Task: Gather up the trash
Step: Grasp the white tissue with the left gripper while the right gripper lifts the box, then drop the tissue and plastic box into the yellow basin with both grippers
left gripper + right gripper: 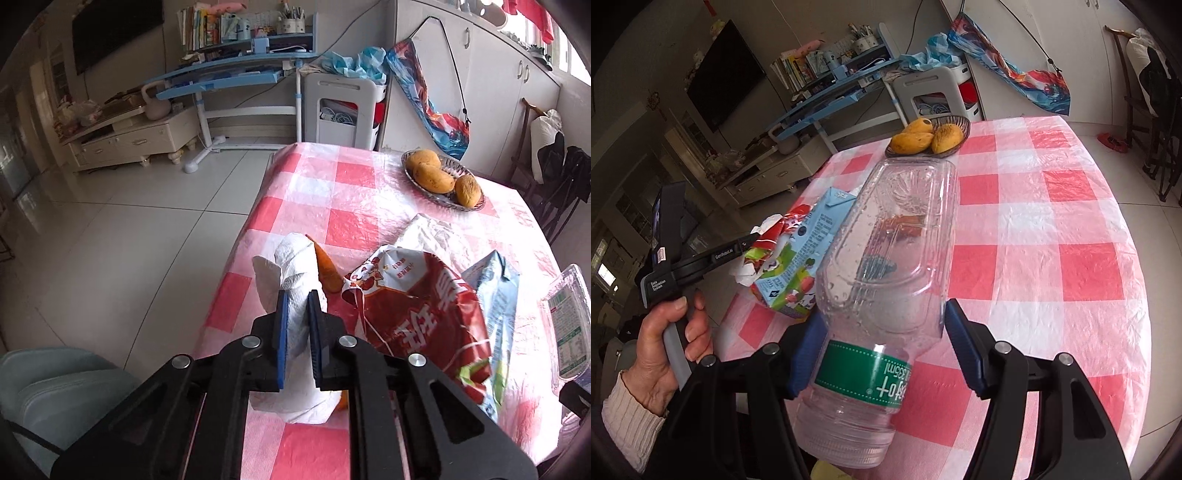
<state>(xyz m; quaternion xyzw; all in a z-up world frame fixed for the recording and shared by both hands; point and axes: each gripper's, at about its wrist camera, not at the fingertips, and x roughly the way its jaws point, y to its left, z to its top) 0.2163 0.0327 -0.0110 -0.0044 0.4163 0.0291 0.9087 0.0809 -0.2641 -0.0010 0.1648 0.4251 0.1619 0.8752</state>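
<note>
My left gripper (298, 295) is shut on a crumpled white paper towel (295, 266) near the table's left edge, with an orange peel (327, 269) beside it. A red snack bag (421, 310) and a light blue milk carton (496, 295) lie just to its right; both show in the right wrist view, the bag (768, 236) and the carton (809, 258). My right gripper (882, 325) is shut on a clear plastic bottle (886, 258) with a green label, held above the table. The bottle also shows in the left wrist view (569, 321) at the right edge.
A glass dish of mangoes (441, 179) stands at the far side of the red-checked table (351, 221), also seen in the right wrist view (927, 138). A pale chair (55, 391) stands left of the table. A white cart (341, 110) and blue desk (236, 70) stand beyond.
</note>
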